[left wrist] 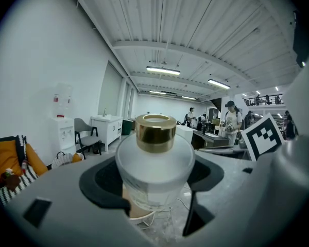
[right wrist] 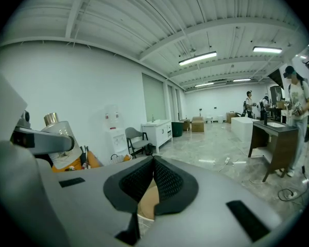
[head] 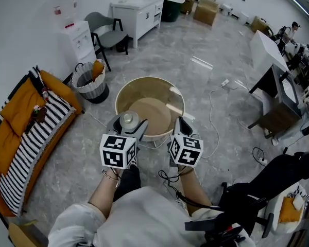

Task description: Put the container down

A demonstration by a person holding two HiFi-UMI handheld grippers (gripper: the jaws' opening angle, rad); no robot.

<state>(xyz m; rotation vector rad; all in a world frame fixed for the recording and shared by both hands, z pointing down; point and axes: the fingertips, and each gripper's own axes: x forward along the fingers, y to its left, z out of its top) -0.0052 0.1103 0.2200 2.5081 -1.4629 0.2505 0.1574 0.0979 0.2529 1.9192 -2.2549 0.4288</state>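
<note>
The left gripper is clamped on the container, a frosted jar with a gold cap, held upright at the 7 o'clock edge of the round desk. Released so near the rim, it could tip and fall to the floor, I think. The right gripper, at 5 o'clock, has its jaws together on nothing.

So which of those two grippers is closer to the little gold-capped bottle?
Left. The left gripper is clamped on the bottle, its jaws pressing both sides. The right gripper hangs beside it, jaws shut on nothing, not touching it.
</note>
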